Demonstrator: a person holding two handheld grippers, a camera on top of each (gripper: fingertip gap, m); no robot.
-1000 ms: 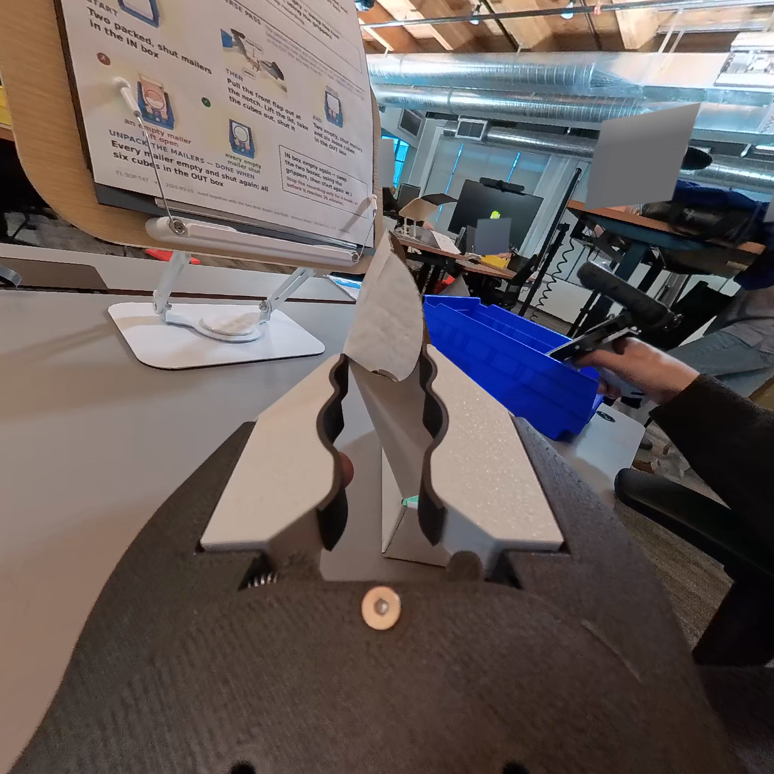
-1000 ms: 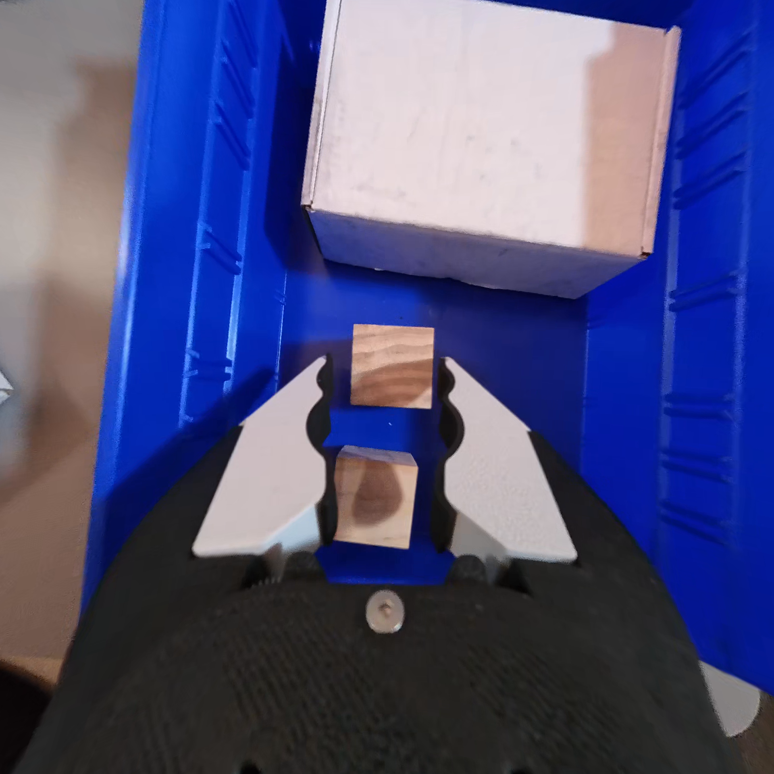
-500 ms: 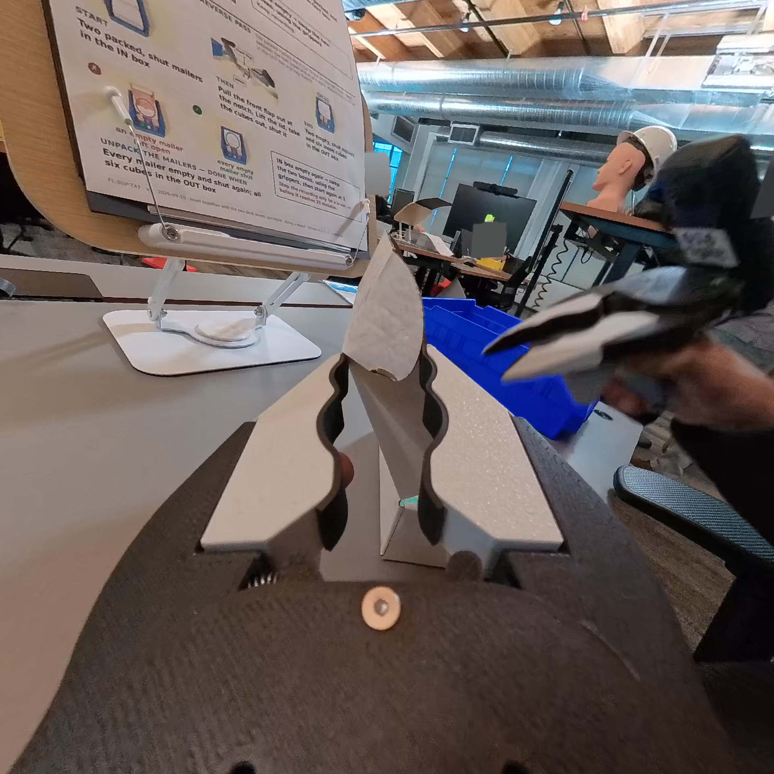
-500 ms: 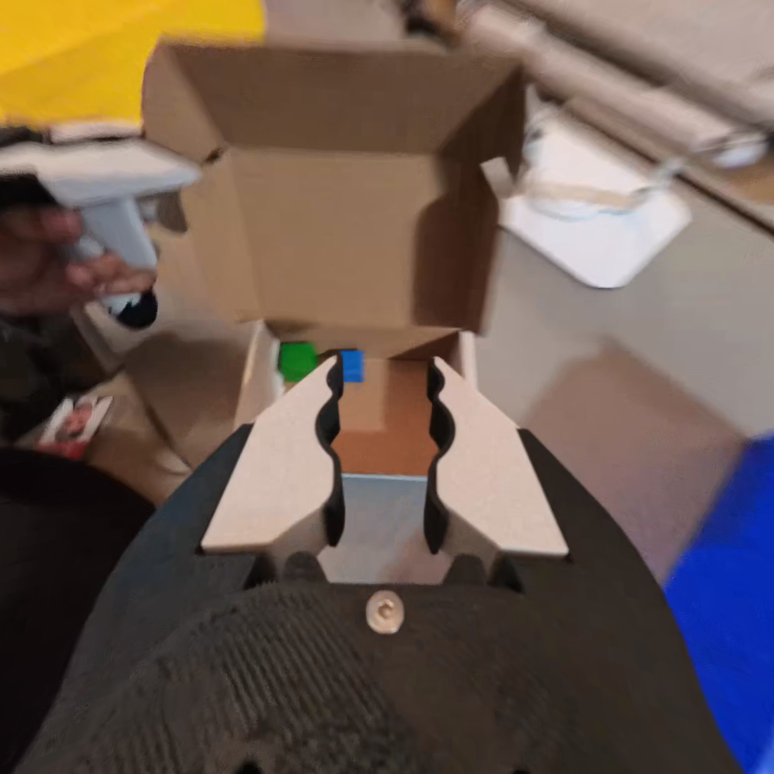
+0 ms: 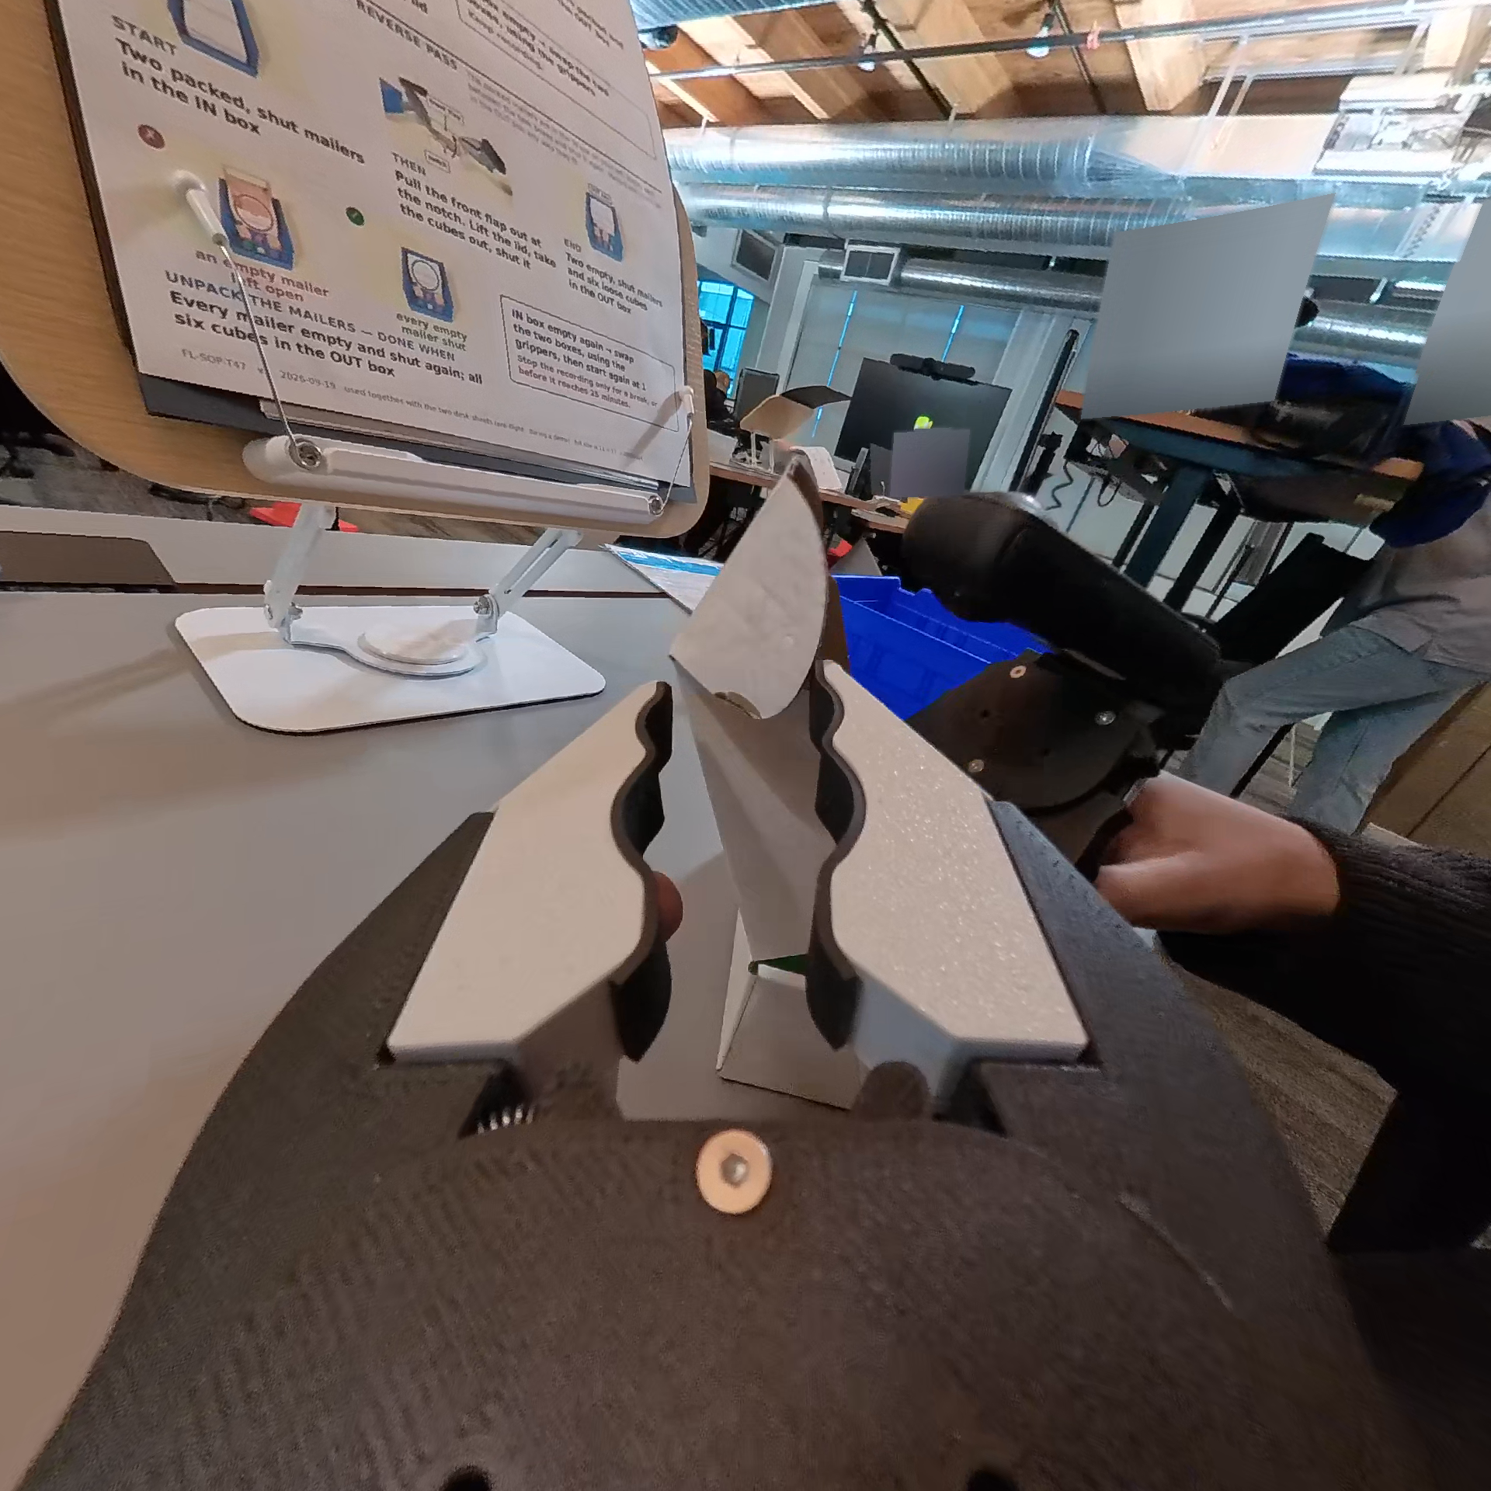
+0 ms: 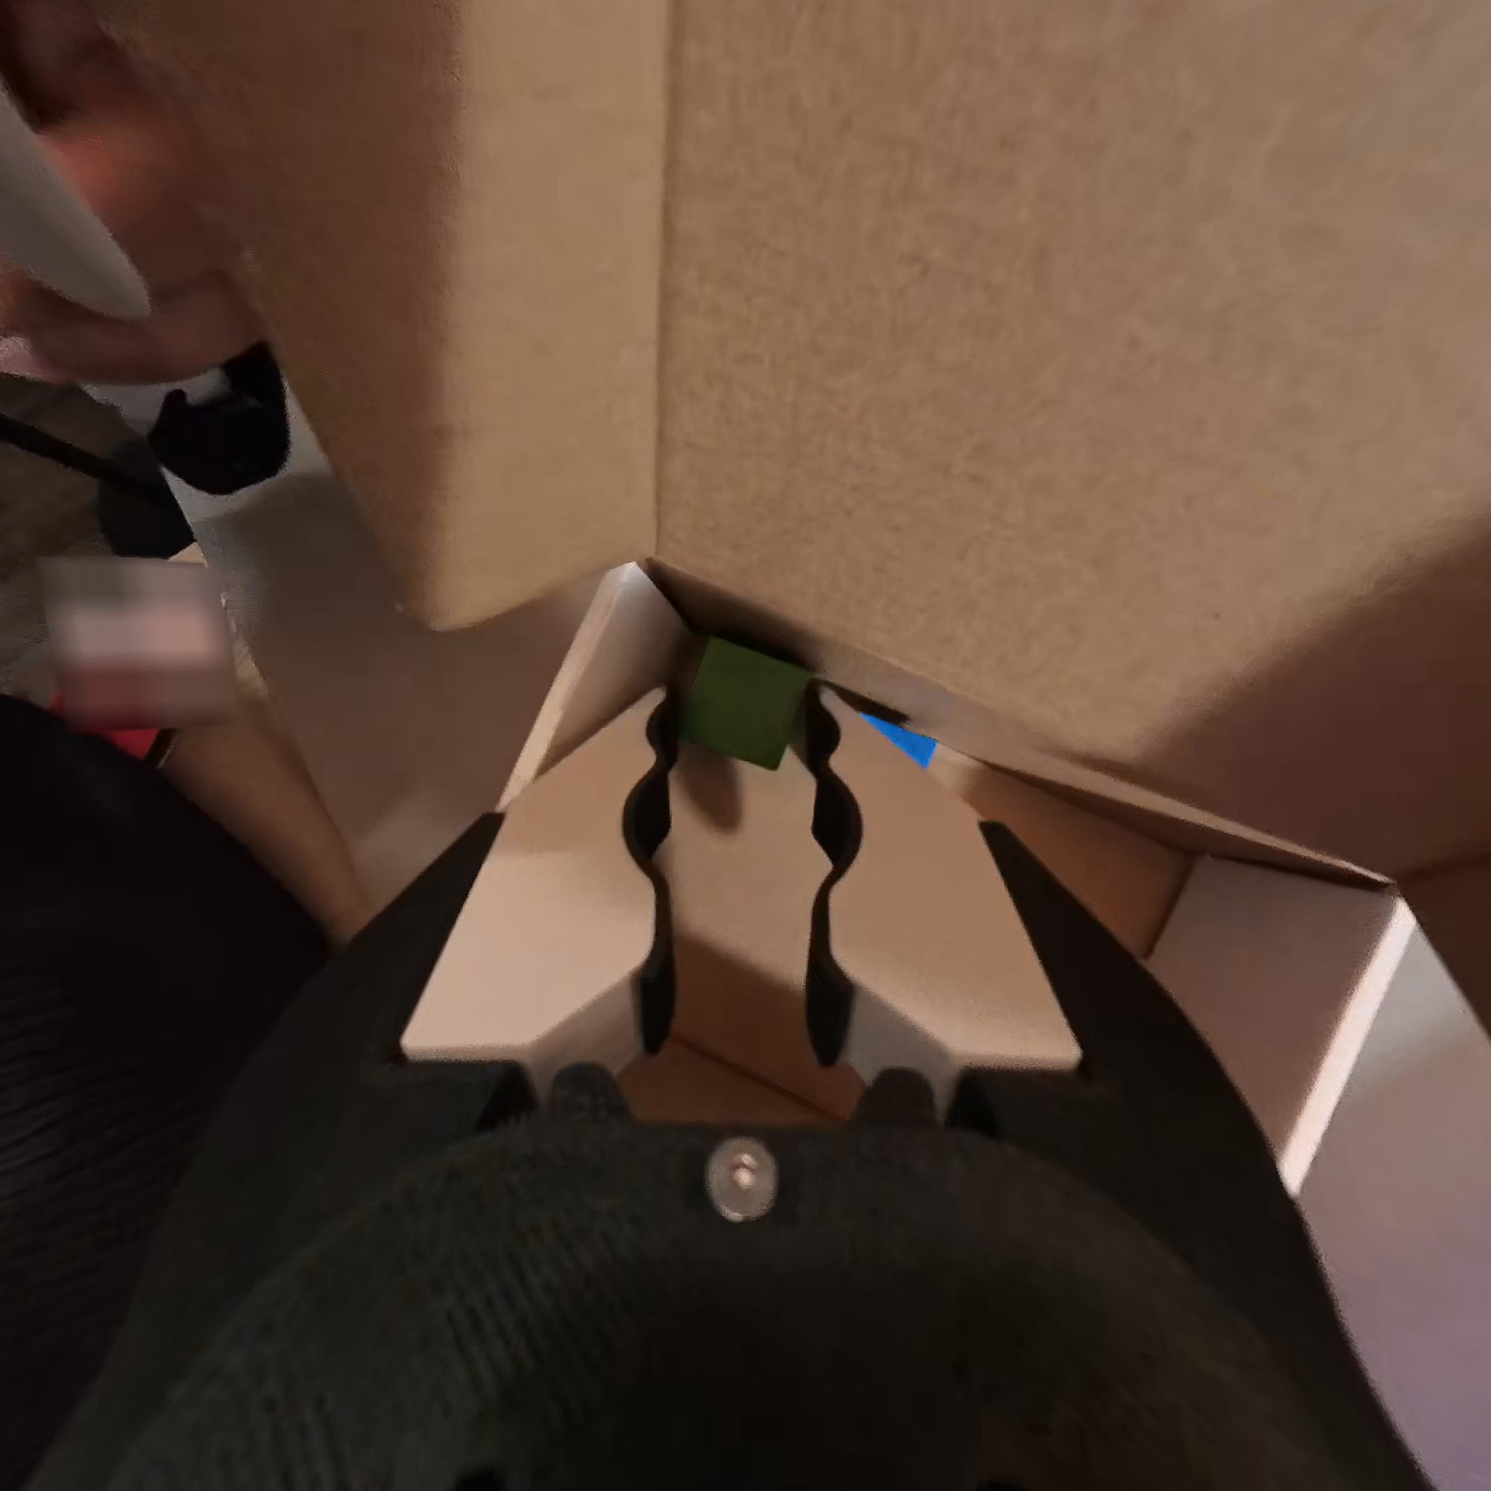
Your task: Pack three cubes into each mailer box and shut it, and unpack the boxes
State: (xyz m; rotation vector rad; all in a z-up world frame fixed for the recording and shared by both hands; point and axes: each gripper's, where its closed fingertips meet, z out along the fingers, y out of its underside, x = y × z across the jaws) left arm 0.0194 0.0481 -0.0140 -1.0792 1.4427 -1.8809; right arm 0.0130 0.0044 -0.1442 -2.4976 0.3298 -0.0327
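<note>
My left gripper (image 5: 742,710) is shut on the white side flap (image 5: 758,597) of the open mailer's lid and holds it upright. A sliver of the green cube (image 5: 778,964) shows low between its fingers. The right gripper's black body (image 5: 1049,613) and a hand reach in from the right. In the right wrist view my right gripper (image 6: 738,714) is open, down inside the mailer box (image 6: 597,670). Its fingertips flank the green cube (image 6: 742,698) in the far corner. A blue cube (image 6: 900,738) lies to its right. The brown lid (image 6: 1049,323) stands behind.
A blue bin (image 5: 912,637) stands on the grey table (image 5: 161,847) behind the mailer. A document stand (image 5: 387,670) with an instruction sheet is at the back left. A person (image 5: 1371,645) stands at the far right. The left gripper's white finger (image 6: 56,242) shows at the lid's left. About 12 cm separates my left fingertips from my right.
My right gripper left the blue bin, where two wooden cubes and a shut mailer lay. It swung to the open mailer and went down to the green cube. The left gripper stayed put.
</note>
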